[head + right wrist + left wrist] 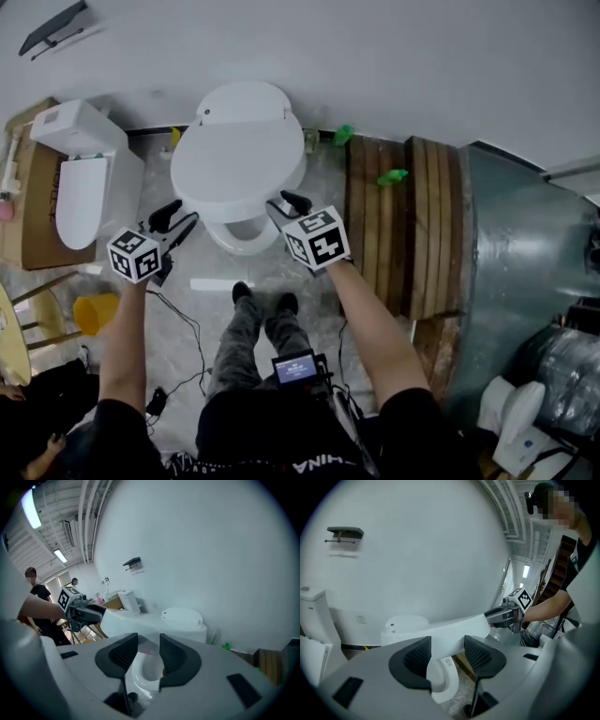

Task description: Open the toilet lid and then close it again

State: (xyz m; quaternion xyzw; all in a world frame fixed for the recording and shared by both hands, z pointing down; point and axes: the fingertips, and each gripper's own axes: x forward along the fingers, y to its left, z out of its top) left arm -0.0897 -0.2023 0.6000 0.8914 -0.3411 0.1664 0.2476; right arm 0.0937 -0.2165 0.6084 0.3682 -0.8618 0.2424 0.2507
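Observation:
A white toilet stands against the wall, and its lid (242,159) hangs tilted partway over the seat and bowl (246,234). My left gripper (184,217) grips the lid's left edge and my right gripper (286,204) grips its right edge, one on each side. In the left gripper view the lid (454,627) runs from between my left gripper's (447,651) black pads across to the right gripper (502,616). In the right gripper view the lid (140,620) reaches from the left gripper (91,613) to my right gripper (149,651), with the bowl (145,670) below.
A second white toilet (84,173) stands on a cardboard box at the left, with a yellow bucket (94,312) in front of it. Wooden planks (403,225) and a grey metal sheet (525,272) lie to the right. The person's feet (262,300) and cables are on the floor.

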